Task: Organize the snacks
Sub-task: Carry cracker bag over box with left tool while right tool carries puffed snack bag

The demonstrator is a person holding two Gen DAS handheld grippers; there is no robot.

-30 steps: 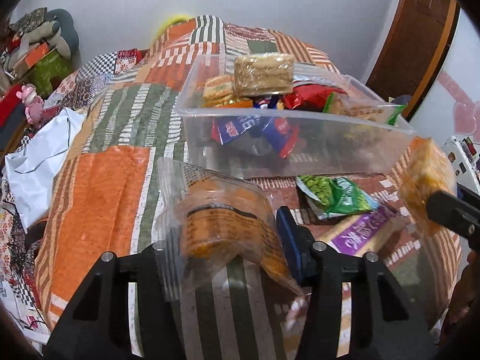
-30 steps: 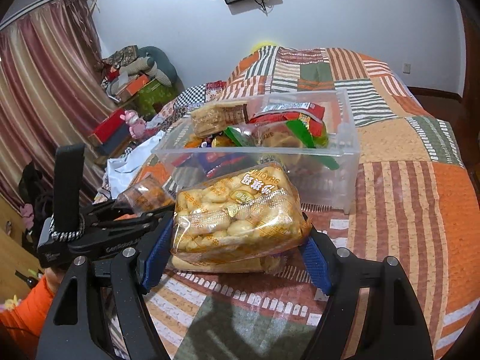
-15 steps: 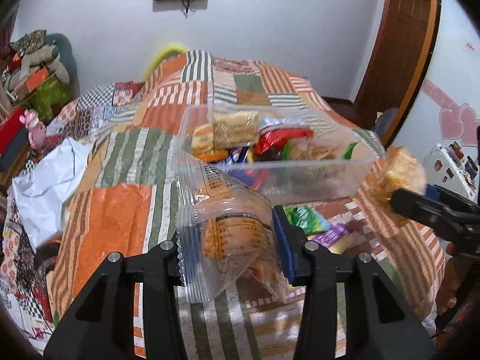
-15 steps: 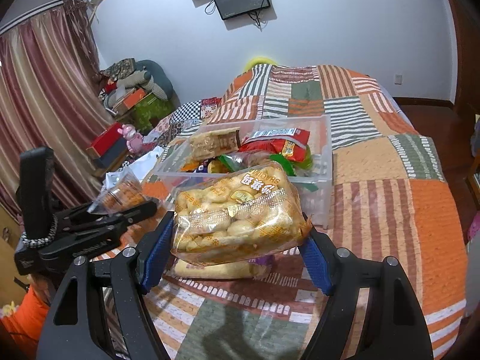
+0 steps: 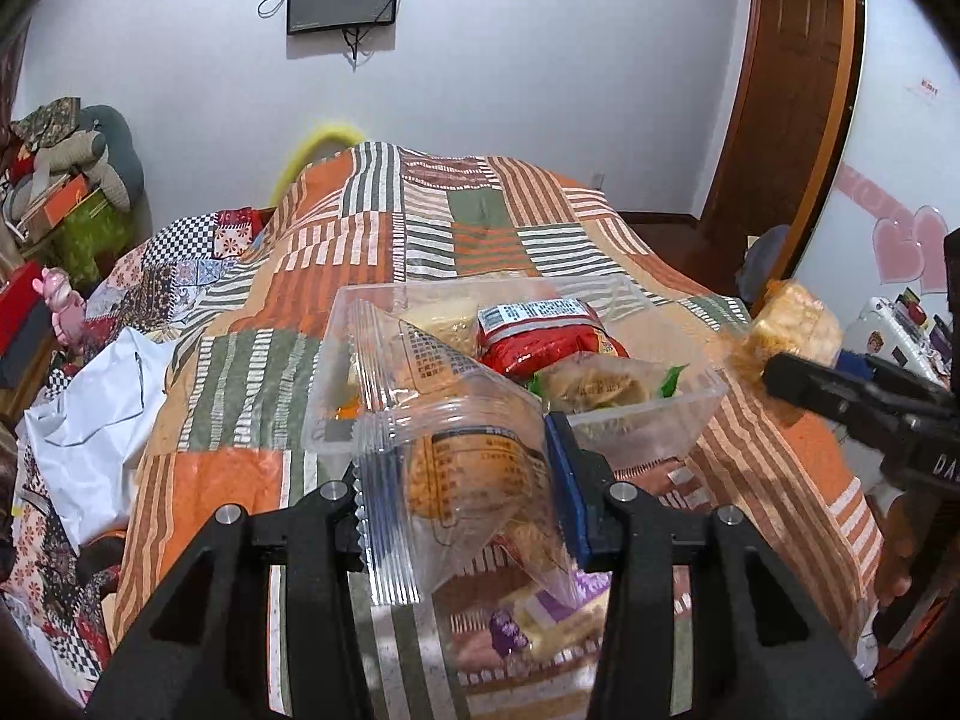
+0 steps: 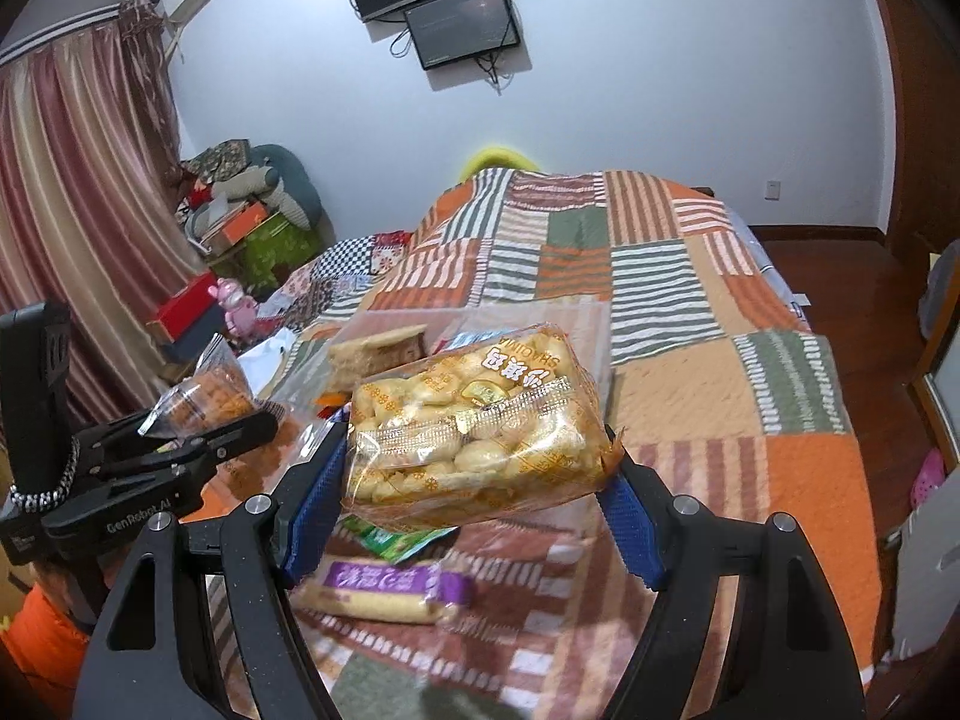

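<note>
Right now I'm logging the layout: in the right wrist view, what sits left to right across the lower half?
left gripper holding a clear snack pouch → biscuit bag in the right gripper → bare quilt.

both wrist views face bed point(image 5: 492, 222) – shared bin point(image 5: 708, 387)

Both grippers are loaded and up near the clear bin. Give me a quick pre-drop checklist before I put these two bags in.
1. Left gripper shut on the zip bag of orange snacks: ok.
2. Right gripper shut on the yellow biscuit bag: ok.
3. Both bags lifted off the quilt: ok.
4. Clear bin upright and open on top: ok.
5. Room in the bin: cannot tell; the red packet and others already pile near the rim.
6. Purple packet and green packet not yet binned: not ok.
</note>
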